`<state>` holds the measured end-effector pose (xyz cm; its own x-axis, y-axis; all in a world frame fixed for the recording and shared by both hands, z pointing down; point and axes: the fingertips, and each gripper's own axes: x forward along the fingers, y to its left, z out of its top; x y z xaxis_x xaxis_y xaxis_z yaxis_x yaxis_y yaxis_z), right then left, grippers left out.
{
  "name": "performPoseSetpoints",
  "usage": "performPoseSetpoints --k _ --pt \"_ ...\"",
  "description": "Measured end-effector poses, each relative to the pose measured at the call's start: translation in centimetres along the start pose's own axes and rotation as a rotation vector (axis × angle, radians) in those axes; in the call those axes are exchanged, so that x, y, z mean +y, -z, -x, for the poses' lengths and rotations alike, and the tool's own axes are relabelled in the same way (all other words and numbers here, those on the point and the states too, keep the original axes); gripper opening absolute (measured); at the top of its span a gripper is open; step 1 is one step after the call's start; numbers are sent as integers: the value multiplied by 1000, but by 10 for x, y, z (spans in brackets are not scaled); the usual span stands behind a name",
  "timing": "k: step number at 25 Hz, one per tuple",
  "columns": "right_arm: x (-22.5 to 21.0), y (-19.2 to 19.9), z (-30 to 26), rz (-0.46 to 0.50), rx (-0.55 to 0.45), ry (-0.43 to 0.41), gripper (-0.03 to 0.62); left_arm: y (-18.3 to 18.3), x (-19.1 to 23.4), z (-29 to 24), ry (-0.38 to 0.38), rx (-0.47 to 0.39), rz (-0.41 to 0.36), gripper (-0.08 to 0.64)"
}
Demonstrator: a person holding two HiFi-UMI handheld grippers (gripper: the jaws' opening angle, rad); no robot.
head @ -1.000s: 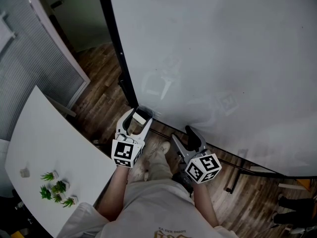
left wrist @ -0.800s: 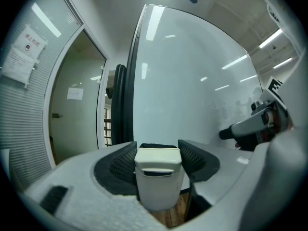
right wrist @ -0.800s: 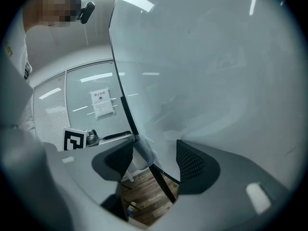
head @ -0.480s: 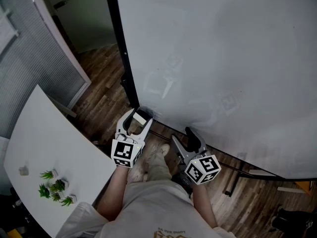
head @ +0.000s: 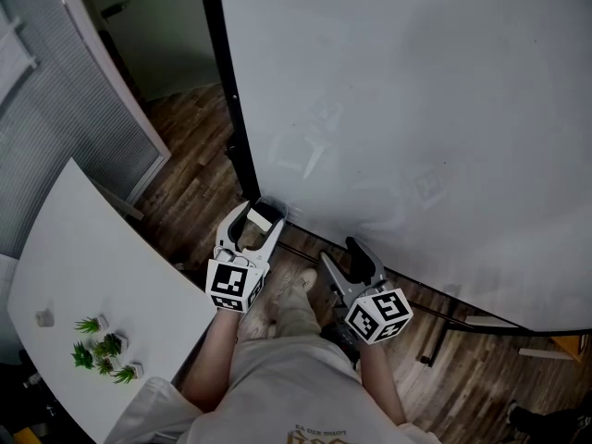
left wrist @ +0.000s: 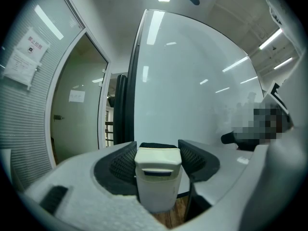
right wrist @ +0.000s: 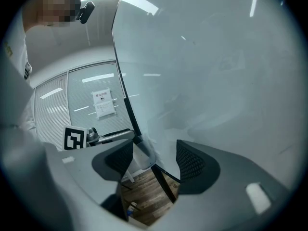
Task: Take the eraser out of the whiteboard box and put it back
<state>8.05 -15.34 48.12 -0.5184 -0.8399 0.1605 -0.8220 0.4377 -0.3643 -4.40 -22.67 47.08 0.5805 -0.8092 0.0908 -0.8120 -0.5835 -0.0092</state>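
Observation:
A cream-white eraser (left wrist: 158, 177) with a dark felt edge stands upright between the pads of my left gripper (left wrist: 158, 150), which is shut on it. In the head view the eraser (head: 262, 220) and left gripper (head: 255, 224) sit close to the lower left corner of the whiteboard (head: 416, 109). A translucent box (right wrist: 143, 157) hangs at that corner by the black frame. My right gripper (head: 351, 259) is lower and to the right, pointing at the board's bottom edge. Its jaws are open with nothing between them, as the right gripper view (right wrist: 154, 159) shows.
The board's black frame post (head: 227, 109) runs down its left side. A white table (head: 92, 266) with small green plants (head: 106, 354) stands at the lower left. Wooden floor (head: 185, 183) lies below, with the person's shoe (head: 302, 279) between the grippers. A louvred wall (head: 55, 118) fills the far left.

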Motion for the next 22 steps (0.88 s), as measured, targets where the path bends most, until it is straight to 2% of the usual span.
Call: performPoseSetpoints --k 22 --pt "20 -6 3 33 -8 -30 279 -17 -3 19 -2 -45 -6 267"
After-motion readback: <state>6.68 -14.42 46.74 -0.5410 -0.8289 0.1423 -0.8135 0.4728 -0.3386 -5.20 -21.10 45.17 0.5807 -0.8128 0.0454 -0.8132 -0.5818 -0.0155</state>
